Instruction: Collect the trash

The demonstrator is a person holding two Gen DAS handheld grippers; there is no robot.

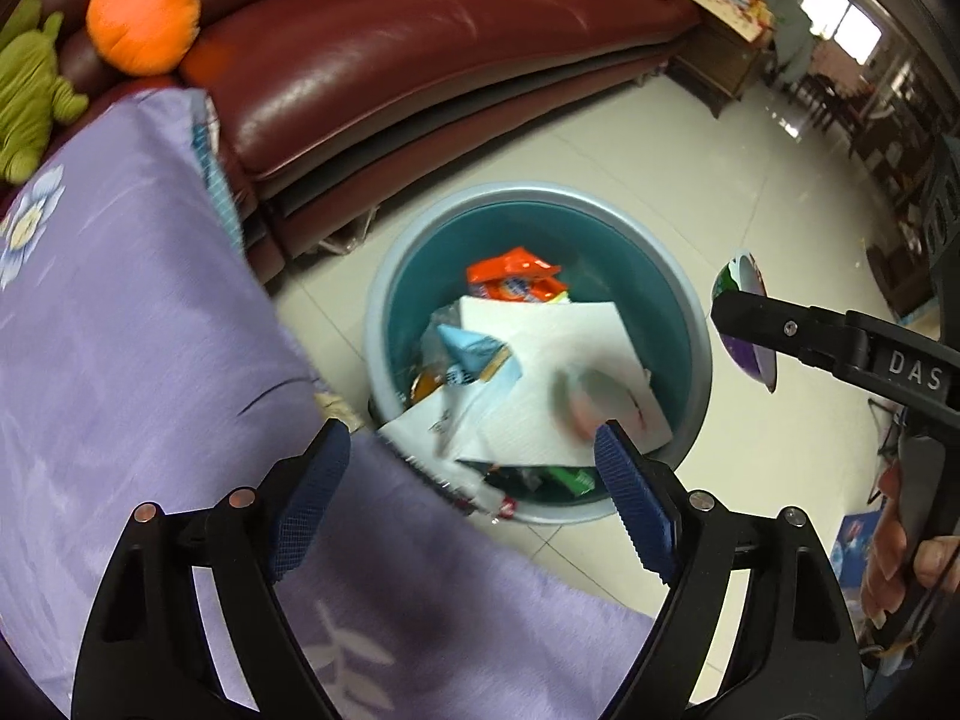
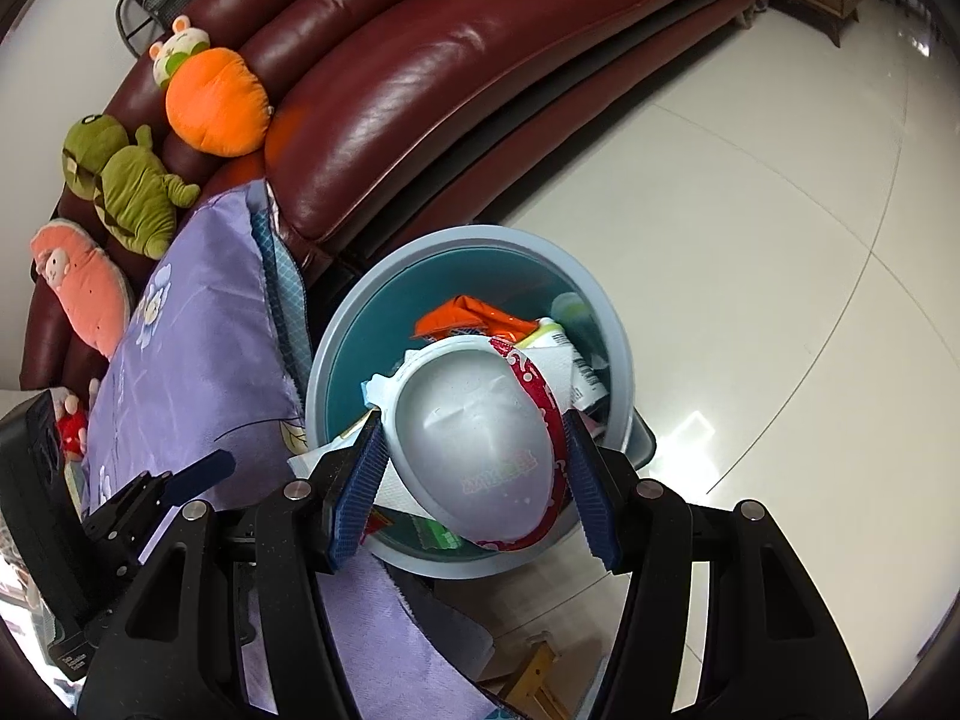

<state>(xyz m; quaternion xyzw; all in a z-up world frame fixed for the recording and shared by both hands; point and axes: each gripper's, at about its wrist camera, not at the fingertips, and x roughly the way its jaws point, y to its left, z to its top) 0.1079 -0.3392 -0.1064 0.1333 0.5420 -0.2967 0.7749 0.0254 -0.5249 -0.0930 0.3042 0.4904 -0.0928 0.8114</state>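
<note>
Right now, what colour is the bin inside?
Teal inside the bin, with a grey-blue rim; left wrist view shows it best.

Left gripper (image 1: 474, 480): black plastic frame, two curved arms with triangular cut-outs, round silver screw heads on the knuckles. Fingers (image 1: 633, 510) carry dark blue ribbed pads with toothed edges. Right gripper (image 2: 474, 480): same build, black arms, silver screws, blue ribbed pads (image 2: 591, 495). In the left wrist view, at 3 o'clock, the right gripper's black body shows white letters "DAS" and one small screw; a hand (image 1: 900, 558) wraps its black handle at 4 o'clock.
</note>
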